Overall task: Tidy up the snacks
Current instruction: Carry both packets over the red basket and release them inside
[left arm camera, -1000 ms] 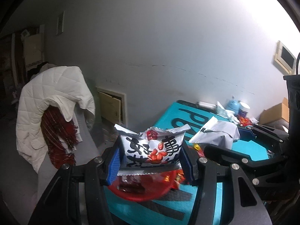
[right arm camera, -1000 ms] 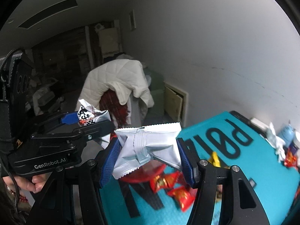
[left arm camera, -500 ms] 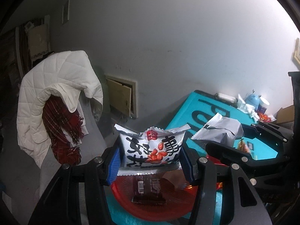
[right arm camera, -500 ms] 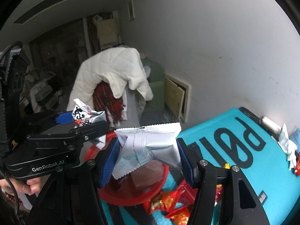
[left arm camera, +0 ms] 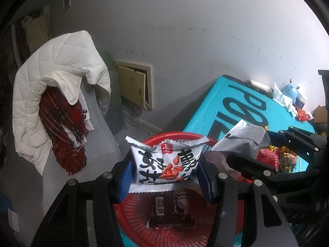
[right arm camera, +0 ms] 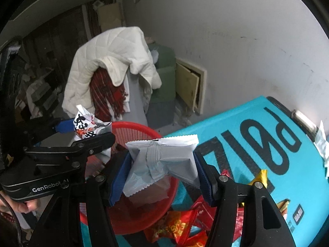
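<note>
My left gripper (left arm camera: 165,182) is shut on a white snack packet (left arm camera: 166,164) with black characters and red nuts. It hangs over a red mesh basket (left arm camera: 178,228) that holds a dark brown packet (left arm camera: 171,212). My right gripper (right arm camera: 160,177) is shut on a plain silver-white packet (right arm camera: 164,160), its back seam showing, above the same basket (right arm camera: 144,216). In the right wrist view the left gripper (right arm camera: 82,131) and its packet (right arm camera: 87,126) show at the left. The right gripper's silver packet (left arm camera: 244,140) shows at the right of the left wrist view.
The basket stands at the corner of a teal table (right arm camera: 246,135) with black lettering. Red and gold snack packets (right arm camera: 185,226) lie on it beside the basket. A chair with a white quilted jacket (left arm camera: 51,78) and red scarf stands past the table's edge. Clutter (left arm camera: 287,100) sits at the far end.
Both grippers have come down and forward with their packets. The red basket has grown from a sliver under the fingers to fill the lower view, and the dark packet inside it now shows.
</note>
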Action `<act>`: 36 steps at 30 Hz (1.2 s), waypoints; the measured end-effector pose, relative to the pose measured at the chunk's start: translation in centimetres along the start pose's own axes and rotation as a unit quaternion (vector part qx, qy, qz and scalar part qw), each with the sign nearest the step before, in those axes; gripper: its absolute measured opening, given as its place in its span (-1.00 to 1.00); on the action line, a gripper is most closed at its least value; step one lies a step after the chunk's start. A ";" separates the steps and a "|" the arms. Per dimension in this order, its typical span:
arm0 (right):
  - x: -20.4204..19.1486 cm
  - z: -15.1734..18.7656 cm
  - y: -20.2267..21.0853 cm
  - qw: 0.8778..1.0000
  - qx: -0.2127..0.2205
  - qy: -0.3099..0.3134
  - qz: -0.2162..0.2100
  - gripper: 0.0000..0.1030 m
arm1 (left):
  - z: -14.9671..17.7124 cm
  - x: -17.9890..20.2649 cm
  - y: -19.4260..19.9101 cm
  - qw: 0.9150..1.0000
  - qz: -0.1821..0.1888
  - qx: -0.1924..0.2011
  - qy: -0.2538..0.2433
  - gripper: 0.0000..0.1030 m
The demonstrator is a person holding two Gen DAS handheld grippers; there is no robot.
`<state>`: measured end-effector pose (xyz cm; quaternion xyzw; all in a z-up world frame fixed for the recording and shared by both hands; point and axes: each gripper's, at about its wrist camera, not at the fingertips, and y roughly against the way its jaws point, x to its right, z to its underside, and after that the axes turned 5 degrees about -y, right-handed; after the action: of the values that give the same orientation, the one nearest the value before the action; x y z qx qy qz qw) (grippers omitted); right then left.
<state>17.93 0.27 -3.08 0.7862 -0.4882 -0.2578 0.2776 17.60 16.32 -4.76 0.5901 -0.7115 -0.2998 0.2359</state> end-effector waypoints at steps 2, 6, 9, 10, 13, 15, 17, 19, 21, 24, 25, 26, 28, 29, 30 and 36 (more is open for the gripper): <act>0.0 0.1 -0.5 1.000 -0.007 0.001 0.000 0.19 | 0.1 0.0 -0.4 1.000 0.001 -0.007 0.001 0.05; 0.0 0.3 -1.1 1.000 -0.017 0.001 0.005 0.20 | 0.5 -0.2 -1.3 1.000 0.001 -0.024 0.006 0.05; 0.0 0.3 -1.2 1.000 -0.017 0.005 0.006 0.21 | 0.6 -0.1 -1.7 0.999 0.003 -0.038 0.008 0.05; 0.0 0.3 -1.3 1.000 -0.017 0.007 0.008 0.22 | 0.7 -0.2 -1.8 0.999 0.004 -0.044 0.009 0.05; -0.1 0.4 -1.2 1.000 -0.022 0.008 0.011 0.24 | 0.8 -0.4 -2.4 0.998 0.020 -0.063 0.020 0.06; -0.1 0.4 -1.1 1.000 -0.024 0.008 0.013 0.28 | 0.9 -0.4 -2.5 0.997 0.024 -0.071 0.026 0.07; -0.1 0.3 -0.8 1.000 -0.025 0.008 0.015 0.39 | 1.0 -0.5 -2.3 0.997 0.022 -0.073 0.028 0.07; -0.2 0.3 -0.5 1.000 -0.024 0.010 0.018 0.41 | 1.0 -0.4 -2.0 0.997 0.012 -0.072 0.026 0.08; -0.4 0.3 -0.1 0.999 -0.022 0.013 0.021 0.41 | 0.9 -0.5 -1.6 0.997 0.007 -0.069 0.027 0.10; -0.5 0.2 0.6 1.000 -0.017 0.015 0.022 0.41 | 0.6 -0.5 -0.5 0.998 -0.006 -0.057 0.027 0.29; -0.6 0.2 0.8 1.000 -0.014 0.015 0.022 0.41 | 0.5 -0.5 -0.1 0.998 -0.007 -0.052 0.026 0.29; -0.7 0.1 1.1 1.000 -0.011 0.016 0.021 0.41 | 0.4 -0.4 0.4 0.999 -0.007 -0.046 0.026 0.29; -0.8 0.0 1.8 1.000 -0.004 0.016 0.021 0.41 | 0.1 -0.5 1.1 0.999 -0.006 -0.039 0.028 0.29; -0.9 -0.1 2.1 1.000 -0.001 0.017 0.020 0.41 | 0.0 -0.5 1.5 0.999 -0.006 -0.036 0.028 0.29; -1.0 -0.1 2.6 1.000 0.004 0.017 0.020 0.41 | -0.1 -0.4 2.0 0.999 -0.007 -0.032 0.028 0.29; -1.5 -0.4 5.4 0.999 0.030 0.020 0.023 0.41 | -0.5 0.1 4.8 1.000 -0.010 -0.007 0.025 0.29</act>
<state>14.25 -0.34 1.15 0.7878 -0.5079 -0.2209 0.2693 14.57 16.71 -1.03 0.6024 -0.6976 -0.2924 0.2549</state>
